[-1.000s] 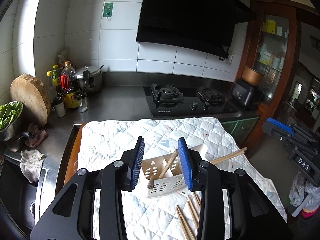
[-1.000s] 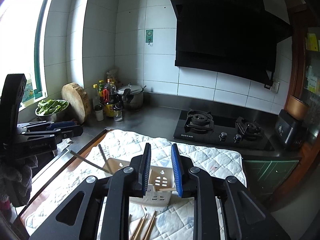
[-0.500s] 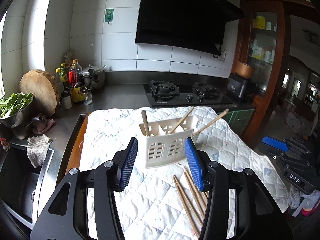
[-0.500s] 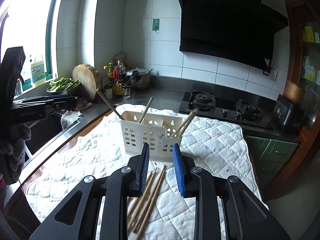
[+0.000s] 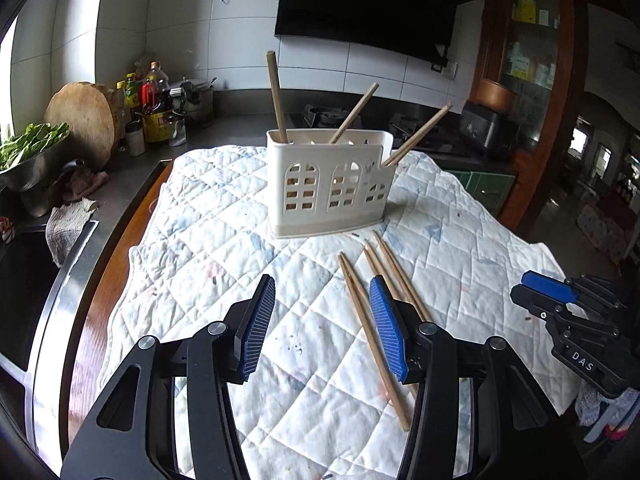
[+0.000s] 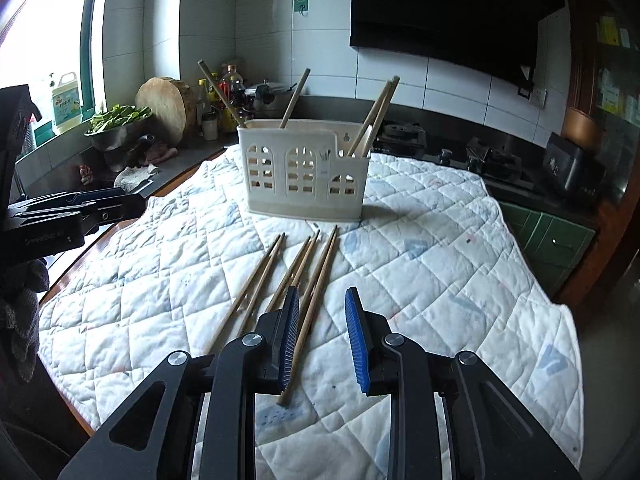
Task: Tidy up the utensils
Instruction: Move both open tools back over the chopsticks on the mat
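A white slotted utensil holder [image 5: 328,182] stands upright on the quilted cloth [image 5: 224,216] with wooden chopsticks [image 5: 276,96] sticking out of it; it also shows in the right wrist view [image 6: 304,168]. Several loose chopsticks [image 5: 372,308] lie on the cloth in front of it, also in the right wrist view [image 6: 296,276]. My left gripper [image 5: 322,328] is open and empty, low over the cloth, its right finger above the loose chopsticks. My right gripper [image 6: 322,332] is open and empty, its left finger over the loose chopsticks.
The cloth [image 6: 440,248] covers a board on a steel counter. At the left are a sink [image 5: 24,280], rags [image 5: 68,220], a bowl of greens [image 5: 28,152], a round chopping block [image 5: 82,120] and bottles [image 5: 154,108]. A gas hob [image 6: 492,160] is behind.
Both grippers pulled back and down from the holder. The holder now stands upright farther away. My left gripper has opened wider.
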A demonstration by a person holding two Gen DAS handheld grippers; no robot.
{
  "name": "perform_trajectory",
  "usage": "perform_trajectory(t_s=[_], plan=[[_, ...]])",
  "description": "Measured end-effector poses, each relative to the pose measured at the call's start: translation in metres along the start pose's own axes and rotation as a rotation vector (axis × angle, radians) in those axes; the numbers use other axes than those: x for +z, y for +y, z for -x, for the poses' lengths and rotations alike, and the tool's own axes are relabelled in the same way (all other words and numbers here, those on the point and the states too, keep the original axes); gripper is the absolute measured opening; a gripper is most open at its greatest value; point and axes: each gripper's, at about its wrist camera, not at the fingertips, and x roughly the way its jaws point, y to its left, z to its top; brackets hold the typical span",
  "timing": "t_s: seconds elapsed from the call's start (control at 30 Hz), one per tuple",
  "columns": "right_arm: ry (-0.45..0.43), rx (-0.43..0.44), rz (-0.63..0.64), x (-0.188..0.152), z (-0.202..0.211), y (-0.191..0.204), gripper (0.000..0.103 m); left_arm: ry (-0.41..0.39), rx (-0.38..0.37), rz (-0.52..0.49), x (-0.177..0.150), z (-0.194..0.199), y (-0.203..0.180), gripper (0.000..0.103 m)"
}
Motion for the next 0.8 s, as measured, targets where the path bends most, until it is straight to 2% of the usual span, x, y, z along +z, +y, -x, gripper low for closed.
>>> perform_trajectory(t_s=[0.33, 0.8], plan=[[0.103, 0.020, -0.067, -0.039, -0.039, 0.009, 0.023, 0.072, 0.005, 0.036, -0.042, -0.014, 0.001, 0.050], [0.183, 0.042, -0.121, -0.053, -0.074, 0.008, 0.017, 0.149, -0.033, 0.076, -0.067, -0.034, 0.002, 0.050]])
